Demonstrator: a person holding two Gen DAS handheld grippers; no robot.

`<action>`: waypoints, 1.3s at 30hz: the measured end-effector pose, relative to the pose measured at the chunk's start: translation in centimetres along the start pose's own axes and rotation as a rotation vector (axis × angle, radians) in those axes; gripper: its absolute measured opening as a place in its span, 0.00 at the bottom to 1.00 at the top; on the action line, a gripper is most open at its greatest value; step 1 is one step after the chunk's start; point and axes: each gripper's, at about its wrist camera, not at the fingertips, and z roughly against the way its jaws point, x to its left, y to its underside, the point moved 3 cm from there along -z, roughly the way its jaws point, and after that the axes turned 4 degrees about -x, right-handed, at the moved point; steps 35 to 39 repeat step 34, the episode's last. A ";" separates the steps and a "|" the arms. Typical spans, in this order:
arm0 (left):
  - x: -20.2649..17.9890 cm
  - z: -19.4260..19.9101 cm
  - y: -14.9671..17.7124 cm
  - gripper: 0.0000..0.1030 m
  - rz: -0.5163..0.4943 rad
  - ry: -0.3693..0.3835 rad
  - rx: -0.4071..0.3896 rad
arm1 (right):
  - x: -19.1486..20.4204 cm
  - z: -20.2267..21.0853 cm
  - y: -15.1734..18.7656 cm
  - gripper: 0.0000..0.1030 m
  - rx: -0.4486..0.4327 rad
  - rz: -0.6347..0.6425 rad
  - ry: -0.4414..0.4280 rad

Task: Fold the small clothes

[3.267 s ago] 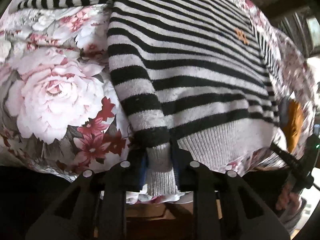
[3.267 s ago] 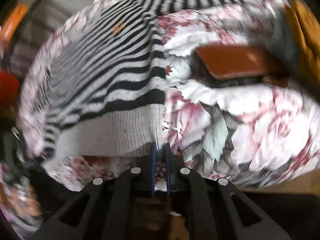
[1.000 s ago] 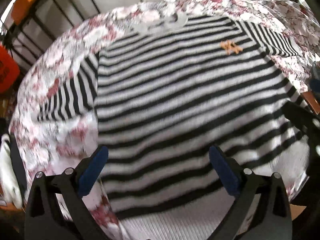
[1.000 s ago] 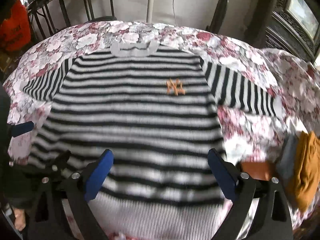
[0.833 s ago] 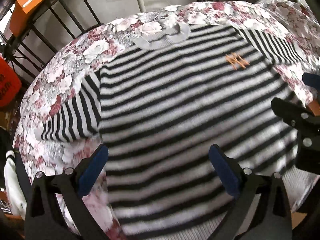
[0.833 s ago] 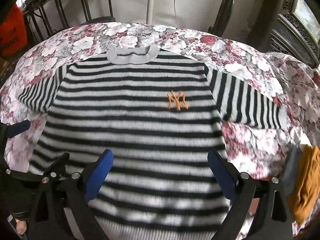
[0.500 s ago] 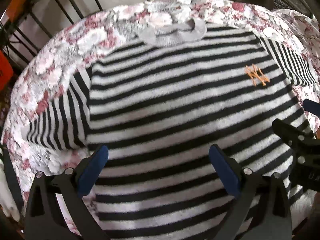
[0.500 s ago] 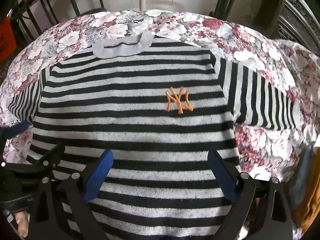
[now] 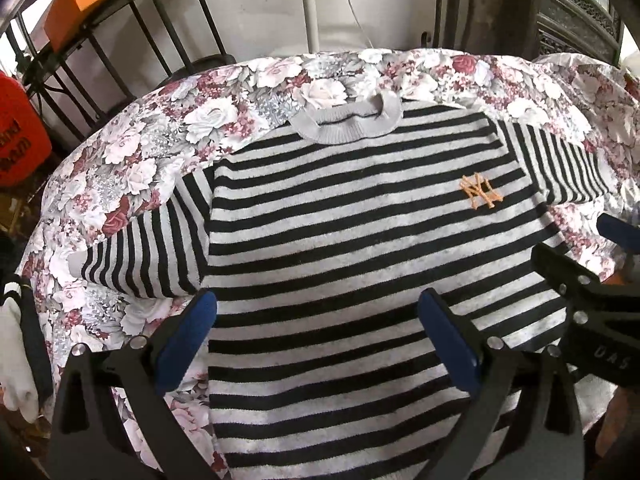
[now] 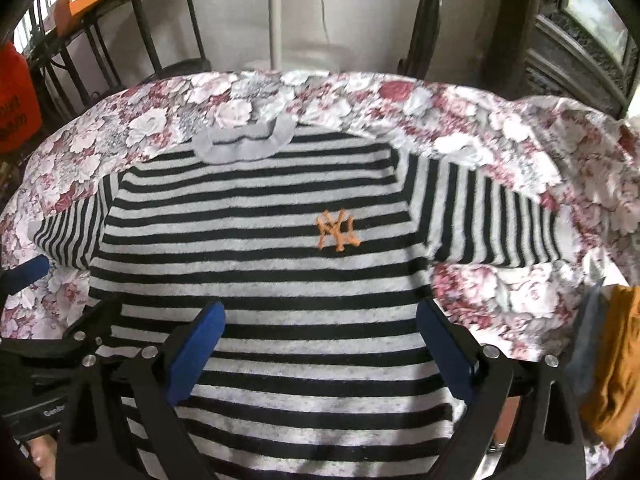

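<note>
Striped sweater (image 9: 340, 240) lies flat; left gripper (image 9: 320, 340) and right gripper (image 10: 322, 344) fingers spread, empty

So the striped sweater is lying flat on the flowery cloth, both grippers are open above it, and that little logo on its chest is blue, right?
Nearly. The striped sweater does lie flat on the flowery cloth, with the left gripper and right gripper open above it, but the logo is orange, not blue. The right wrist view shows it clearly.
</note>
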 end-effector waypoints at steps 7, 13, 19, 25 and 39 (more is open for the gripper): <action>-0.2 -0.1 -2.0 0.96 0.044 0.079 -0.022 | -1.3 1.4 -2.3 0.96 -0.114 -0.044 0.054; -0.3 -1.7 -3.5 0.96 -0.002 0.069 -0.061 | -1.7 0.1 -4.6 0.96 -0.139 -0.067 0.078; 0.4 -5.0 -3.1 0.96 0.015 0.059 0.040 | -0.1 -2.5 -4.3 0.96 -0.054 -0.048 0.019; -0.4 -7.9 -1.8 0.95 -0.028 -0.001 0.129 | 2.1 -5.4 -2.6 0.96 0.035 0.092 0.088; 0.3 -10.2 -2.4 0.95 0.043 0.010 0.147 | -0.6 -8.0 -2.8 0.96 0.138 -0.082 -0.032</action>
